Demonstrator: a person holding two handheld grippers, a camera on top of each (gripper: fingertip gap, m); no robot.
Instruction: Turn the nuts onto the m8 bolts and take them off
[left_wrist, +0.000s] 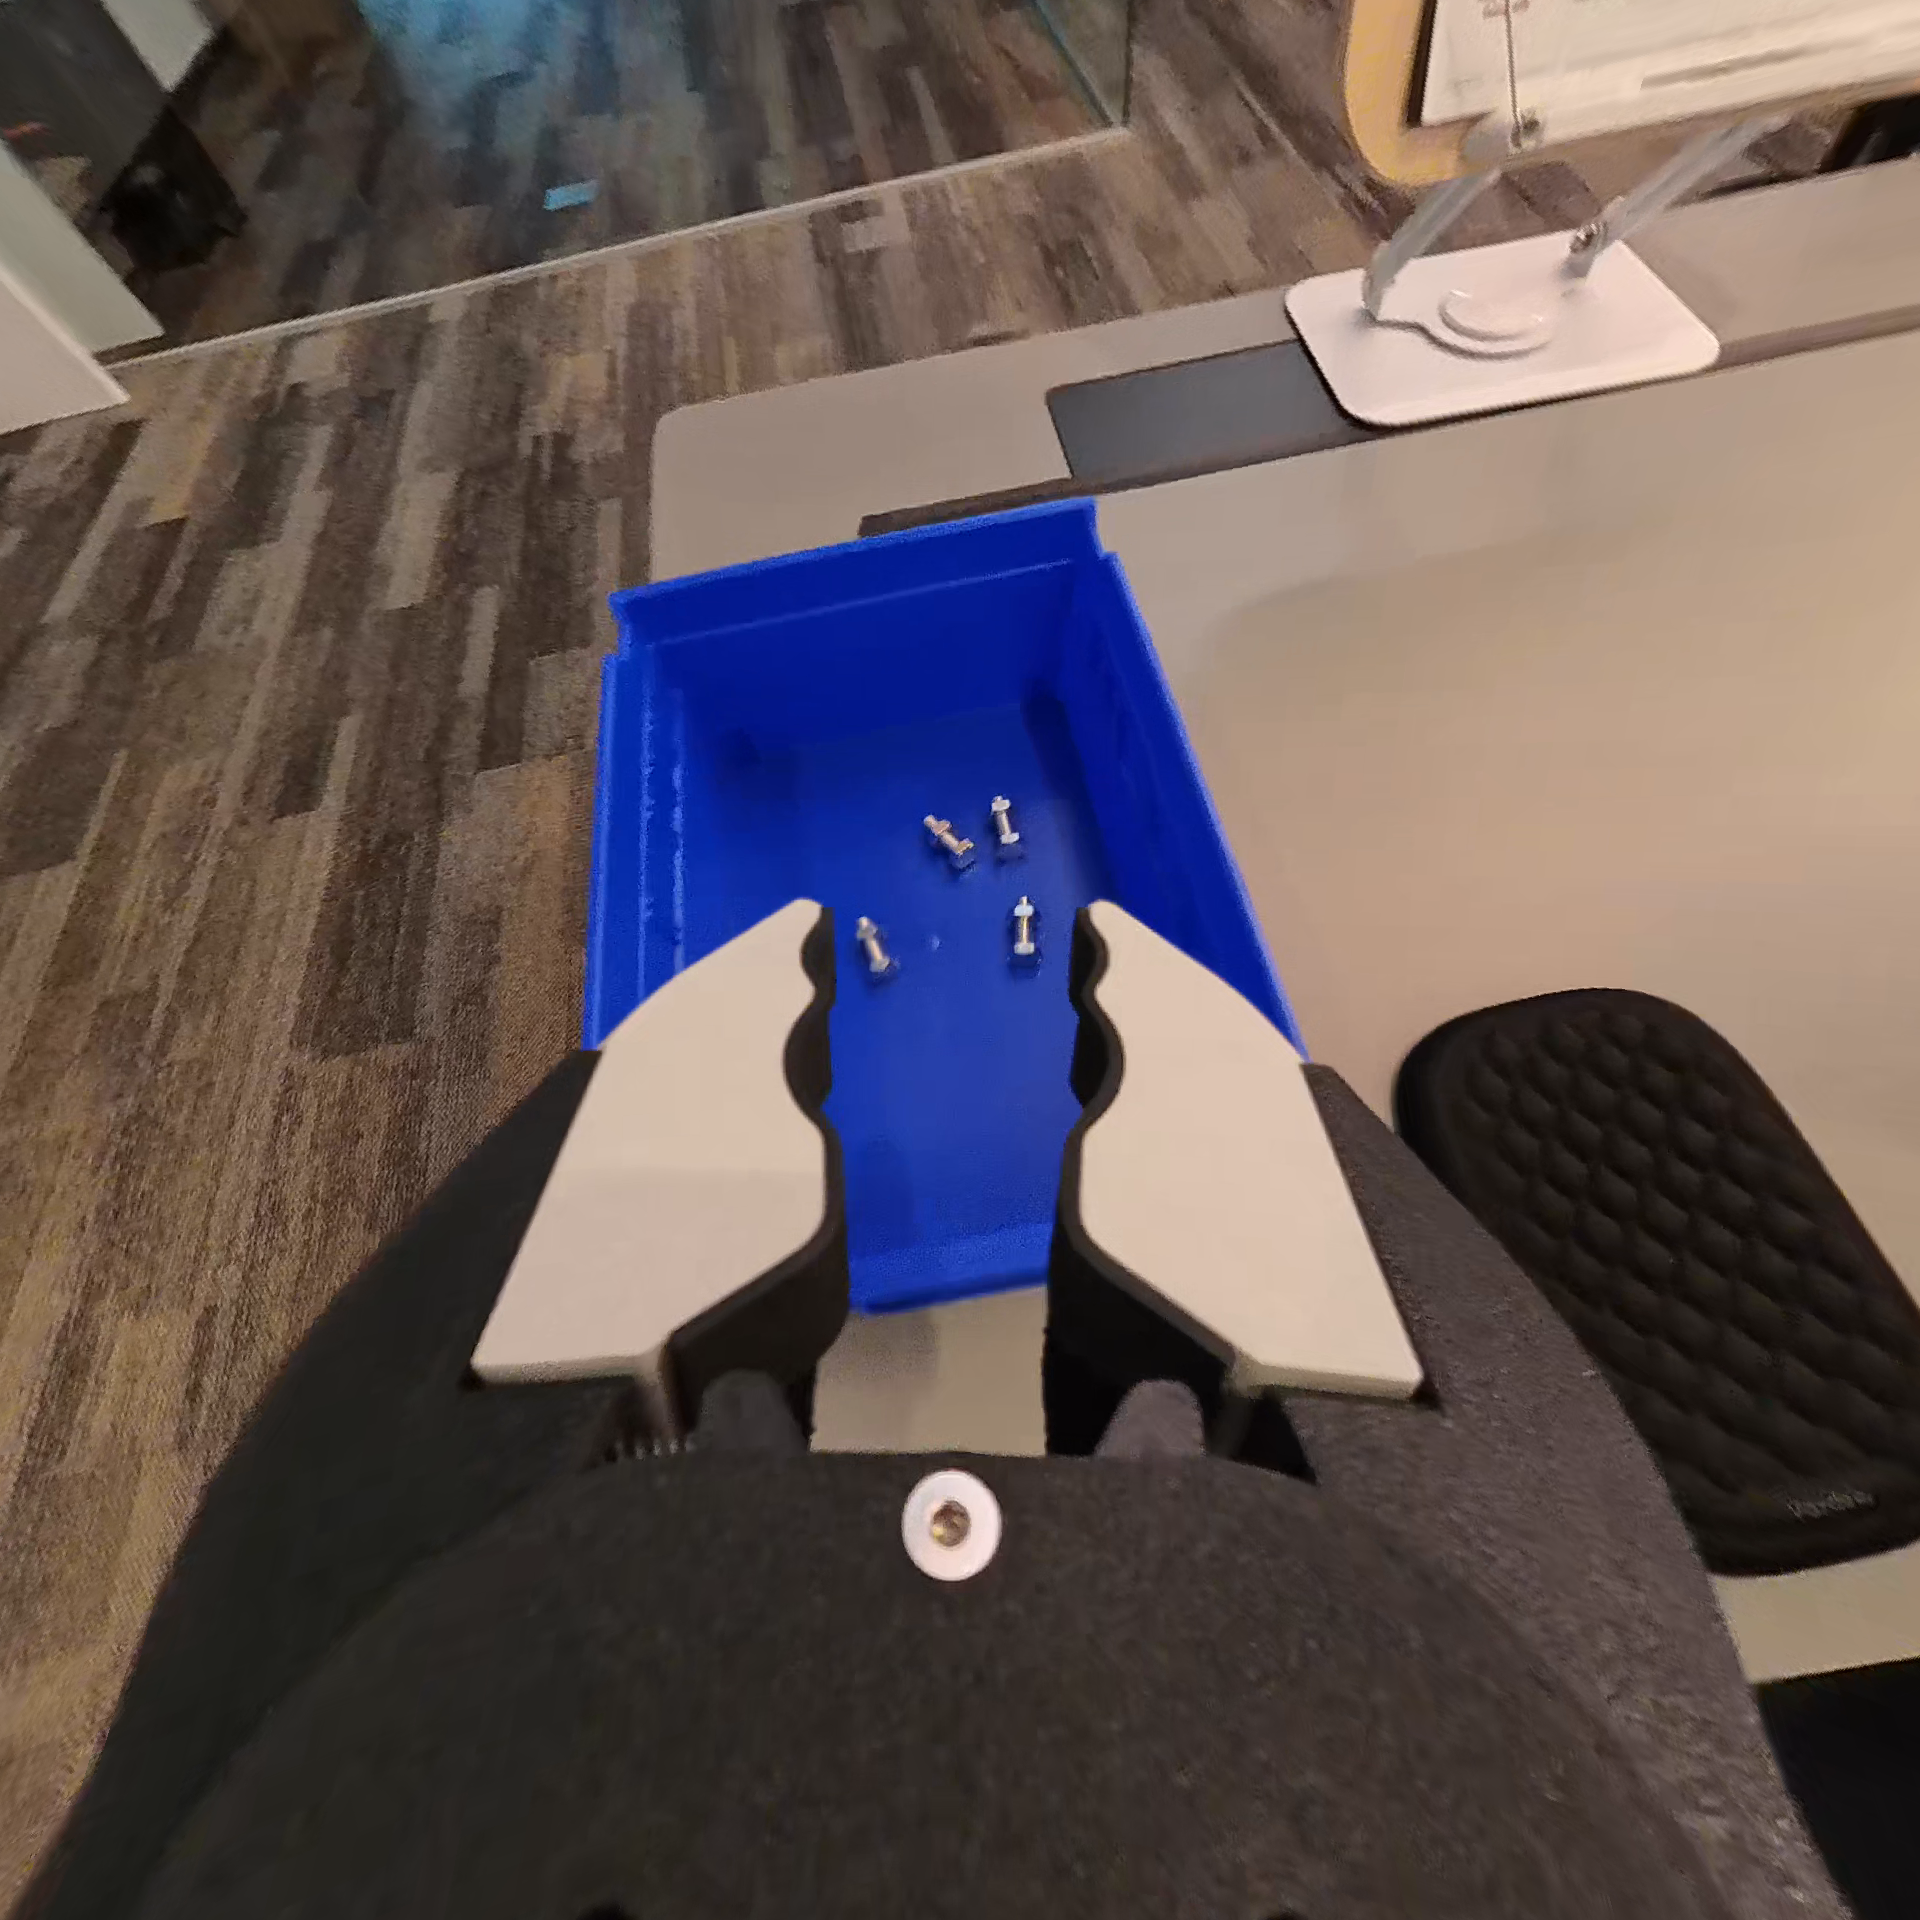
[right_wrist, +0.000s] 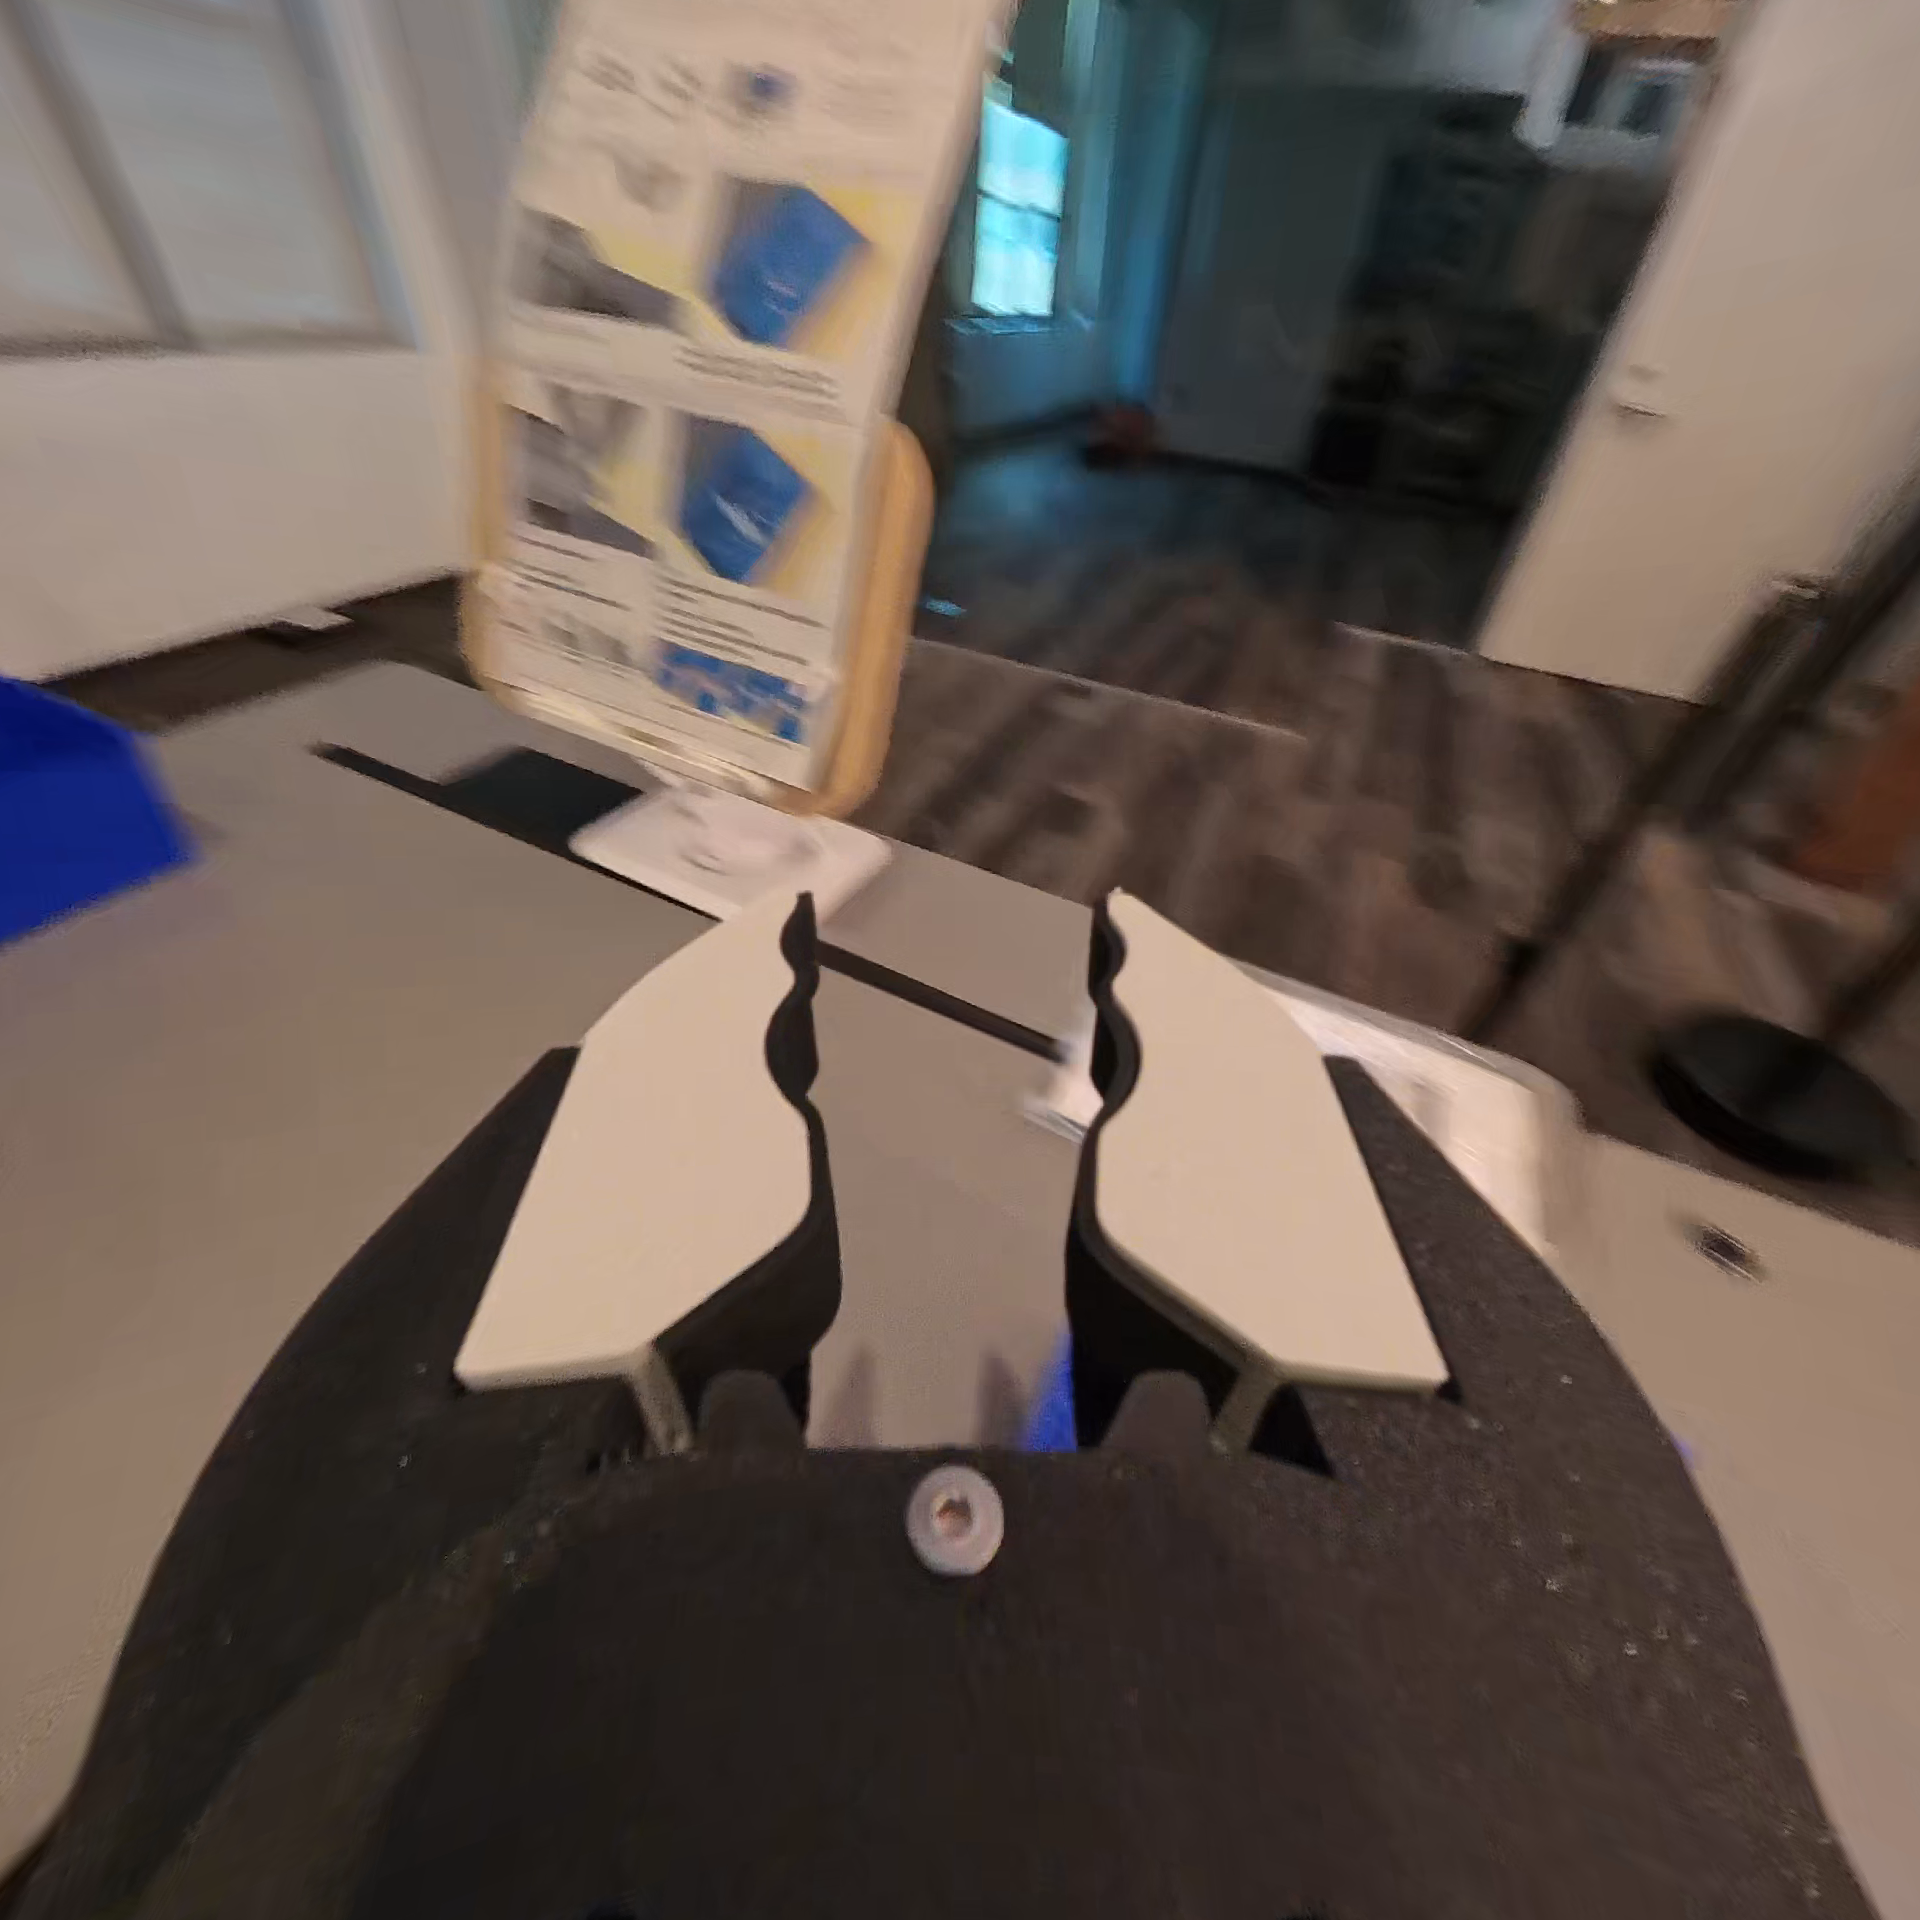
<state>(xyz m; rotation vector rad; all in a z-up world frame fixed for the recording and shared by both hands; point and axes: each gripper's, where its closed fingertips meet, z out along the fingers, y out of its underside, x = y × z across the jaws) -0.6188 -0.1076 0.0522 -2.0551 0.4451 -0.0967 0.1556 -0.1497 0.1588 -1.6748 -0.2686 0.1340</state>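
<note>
A blue plastic bin (left_wrist: 1164, 727) stands on the grey table near its left edge. Several small silver bolts with nuts on them lie on its floor: one at the left (left_wrist: 875, 945), one at the right (left_wrist: 1023, 930), two farther back (left_wrist: 948, 840) (left_wrist: 1004, 826). My left gripper (left_wrist: 951, 920) is open and empty, held above the bin's near half. My right gripper (right_wrist: 951, 920) is open and empty, above the bare table to the right of the bin; a corner of the bin (right_wrist: 73, 810) shows at the left of the blurred right wrist view.
A black padded wrist rest (left_wrist: 1683, 1278) lies right of the bin. A white stand base (left_wrist: 1496, 332) with a metal arm holds a printed sheet on a wooden board (right_wrist: 707, 416) at the table's far side. A dark strip (left_wrist: 1174, 426) runs along the back. Carpeted floor lies left. About 80 cm separates my left fingertips from my right.
</note>
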